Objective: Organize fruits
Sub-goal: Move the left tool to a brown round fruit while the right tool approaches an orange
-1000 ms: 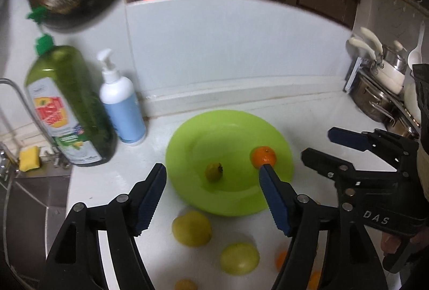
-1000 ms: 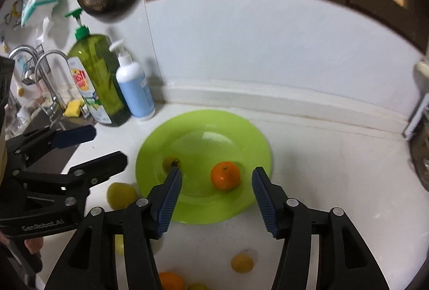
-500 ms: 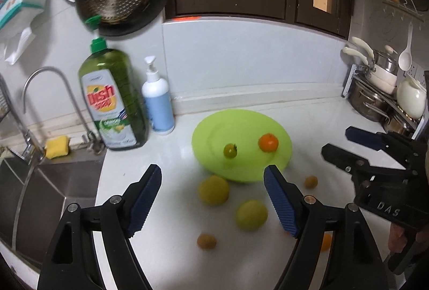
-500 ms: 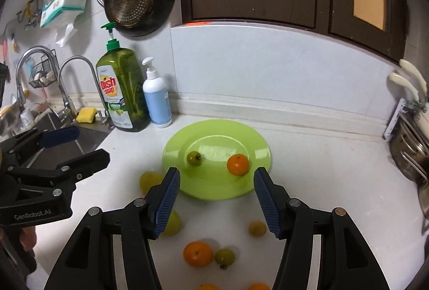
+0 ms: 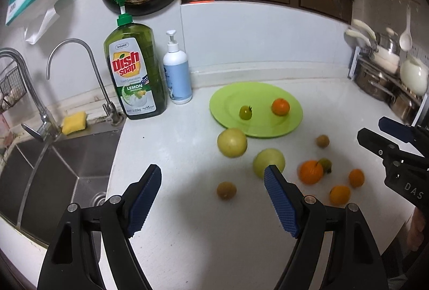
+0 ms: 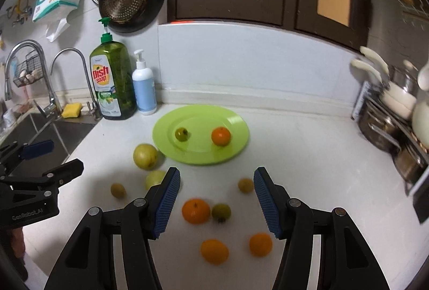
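A: Where are your fruits sitting relative to the green plate [image 6: 236, 126]?

B: You are keeping two on the plate: a small green tomato [image 6: 181, 134] and an orange [image 6: 221, 136], apart from each other. The rest are lying on the white bench [image 6: 308, 156] in front of the plate: a big yellow-green fruit [image 6: 145, 156] just beside its near-left rim, a second pale one [image 5: 269, 162] nearer you, and a larger orange [image 6: 195, 210] touching a greenish fruit [image 6: 221, 211]. Two more oranges [image 6: 214, 251] are lying nearest you.

A: And your fingers?

B: You are holding the left gripper [image 5: 212, 200] with fingers spread and empty; they have just been opening wider. Your right gripper [image 6: 216, 203] is hanging over the bench fruits, fingers parted, gripping nothing. The dish soap bottle [image 6: 112, 83] is standing left of the plate.
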{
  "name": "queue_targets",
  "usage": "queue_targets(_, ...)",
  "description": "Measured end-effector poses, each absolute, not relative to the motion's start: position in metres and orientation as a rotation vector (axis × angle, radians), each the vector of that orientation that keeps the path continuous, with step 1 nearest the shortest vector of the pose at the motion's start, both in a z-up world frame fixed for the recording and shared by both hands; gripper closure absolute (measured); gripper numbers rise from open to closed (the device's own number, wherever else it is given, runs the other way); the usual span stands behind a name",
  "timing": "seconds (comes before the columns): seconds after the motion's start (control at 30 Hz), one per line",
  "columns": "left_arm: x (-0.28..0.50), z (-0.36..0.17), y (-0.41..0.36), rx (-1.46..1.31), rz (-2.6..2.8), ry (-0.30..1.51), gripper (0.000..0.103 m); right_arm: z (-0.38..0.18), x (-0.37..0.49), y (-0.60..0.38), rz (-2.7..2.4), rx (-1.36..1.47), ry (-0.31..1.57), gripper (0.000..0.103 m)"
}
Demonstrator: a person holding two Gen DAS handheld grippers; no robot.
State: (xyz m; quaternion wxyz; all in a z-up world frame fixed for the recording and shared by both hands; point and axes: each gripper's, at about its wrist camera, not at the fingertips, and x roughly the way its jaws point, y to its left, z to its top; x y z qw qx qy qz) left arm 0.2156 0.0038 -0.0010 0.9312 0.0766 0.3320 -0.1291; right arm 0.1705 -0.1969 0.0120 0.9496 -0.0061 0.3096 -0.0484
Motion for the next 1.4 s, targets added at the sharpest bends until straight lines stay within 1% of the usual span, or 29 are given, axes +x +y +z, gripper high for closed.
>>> queue_targets(0.3, 0.213, -0.020, 0.004, 0.239, -0.300, 0.663, 0.024, -0.019, 0.155, -0.197, -0.163, 0.098, 0.701, 0.045)
queue_targets(0.57, 0.229, -0.050, -0.001, 0.271, -0.364, 0.732, 0.025, -0.051, 0.155, -0.197, -0.219, 0.153, 0.796, 0.045)
queue_targets(0.7, 0.235, -0.062, -0.004, 0.287, -0.389, 0.746, 0.027, -0.062, 0.156, -0.198, -0.252, 0.180, 0.822, 0.045)
queue_targets(0.8, 0.243, -0.069, -0.006, 0.285, -0.401, 0.762, 0.032, -0.069, 0.158, -0.197, -0.264, 0.191, 0.839, 0.045)
queue_targets(0.9, 0.250, -0.076, -0.008, 0.282, -0.406, 0.771, 0.034, -0.075, 0.161, -0.197, -0.273, 0.199, 0.859, 0.045)
queue_targets(1.0, 0.256, -0.083, -0.010, 0.284, -0.421, 0.789, 0.040, -0.081, 0.163, -0.198, -0.284, 0.206, 0.875, 0.045)
queue_targets(1.07, 0.258, -0.087, -0.012, 0.283, -0.429, 0.802, 0.041, -0.082, 0.164, -0.199, -0.290, 0.207, 0.879, 0.045)
queue_targets(1.13, 0.261, -0.090, -0.013, 0.279, -0.439, 0.811, 0.046, -0.083, 0.164, -0.199, -0.294, 0.207, 0.878, 0.046)
queue_targets(1.17, 0.262, -0.092, -0.013, 0.279, -0.441, 0.814, 0.047, -0.084, 0.165, -0.200, -0.296, 0.207, 0.879, 0.046)
queue_targets(1.3, 0.265, -0.095, -0.015, 0.278, -0.454, 0.821, 0.056, -0.086, 0.168, -0.202, -0.298, 0.211, 0.888, 0.050)
queue_targets(1.37, 0.266, -0.096, -0.015, 0.276, -0.460, 0.823, 0.057, -0.087, 0.169, -0.202, -0.296, 0.211, 0.888, 0.051)
queue_targets(1.4, 0.267, -0.097, -0.015, 0.276, -0.459, 0.823, 0.059, -0.087, 0.170, -0.202, -0.297, 0.209, 0.888, 0.051)
